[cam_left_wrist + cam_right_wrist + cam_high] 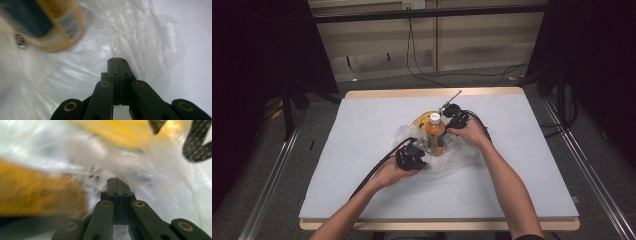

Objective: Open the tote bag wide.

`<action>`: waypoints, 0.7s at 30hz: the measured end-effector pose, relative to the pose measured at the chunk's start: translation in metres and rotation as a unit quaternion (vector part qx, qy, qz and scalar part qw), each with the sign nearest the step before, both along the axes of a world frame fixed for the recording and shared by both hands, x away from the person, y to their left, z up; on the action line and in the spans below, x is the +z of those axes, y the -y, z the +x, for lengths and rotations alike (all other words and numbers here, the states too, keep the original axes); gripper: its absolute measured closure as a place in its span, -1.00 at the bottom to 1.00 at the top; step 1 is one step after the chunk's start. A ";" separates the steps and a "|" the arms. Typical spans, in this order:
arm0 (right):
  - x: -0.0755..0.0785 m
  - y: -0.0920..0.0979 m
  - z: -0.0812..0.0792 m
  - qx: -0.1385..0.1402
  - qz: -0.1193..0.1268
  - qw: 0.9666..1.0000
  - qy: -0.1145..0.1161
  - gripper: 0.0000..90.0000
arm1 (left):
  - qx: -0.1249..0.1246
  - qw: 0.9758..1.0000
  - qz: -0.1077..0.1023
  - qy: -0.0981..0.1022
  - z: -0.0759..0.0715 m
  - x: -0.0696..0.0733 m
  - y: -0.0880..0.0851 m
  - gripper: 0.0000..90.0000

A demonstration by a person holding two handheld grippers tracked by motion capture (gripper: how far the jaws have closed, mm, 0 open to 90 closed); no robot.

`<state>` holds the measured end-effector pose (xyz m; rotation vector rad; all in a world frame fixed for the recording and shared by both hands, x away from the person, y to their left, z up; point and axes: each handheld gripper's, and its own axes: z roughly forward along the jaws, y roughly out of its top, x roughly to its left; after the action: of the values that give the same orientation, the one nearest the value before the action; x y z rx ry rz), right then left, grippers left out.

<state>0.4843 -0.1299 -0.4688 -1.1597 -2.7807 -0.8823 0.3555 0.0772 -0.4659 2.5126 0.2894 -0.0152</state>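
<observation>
The left gripper (412,157) is working at the clear plastic bag (412,134) ahead of its jaws, which are pressed together, pinching nothing I can make out. The orange bottle (436,136) is standing upright between both grippers. The right gripper (455,116), jaws likewise together, is crowding it; a tug on the film could be tipping it.

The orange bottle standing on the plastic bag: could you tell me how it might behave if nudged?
The orange bottle is tall, narrow and upright, so it may tip easily. It looks full, so probably fairly heavy. The crinkled plastic bag under it likely gives slippery, uneven footing.
</observation>
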 end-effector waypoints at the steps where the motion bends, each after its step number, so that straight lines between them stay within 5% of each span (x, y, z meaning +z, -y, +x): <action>1: 0.000 0.000 0.003 -0.003 0.000 1.000 0.000 1.00 | -0.011 1.000 0.002 0.004 -0.006 0.001 0.000 1.00; 6: 0.001 -0.002 0.020 -0.031 -0.016 0.999 0.011 1.00 | -0.034 0.999 0.004 0.015 -0.029 0.001 0.000 1.00; 10: -0.002 -0.001 0.029 -0.054 -0.005 0.998 0.014 1.00 | -0.055 0.998 0.004 -0.002 -0.035 0.002 -0.003 1.00; 14: -0.002 0.001 0.037 -0.064 -0.008 0.998 0.022 1.00 | -0.050 0.999 -0.009 0.004 -0.046 0.000 -0.006 1.00; 21: -0.002 -0.003 0.042 -0.092 -0.039 0.994 0.053 1.00 | -0.066 0.998 0.001 0.002 -0.059 0.002 -0.005 1.00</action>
<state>0.5266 -0.1269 -0.4706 -1.4415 -2.8504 -0.8801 0.2966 0.0826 -0.4635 2.5302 0.1220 -0.0627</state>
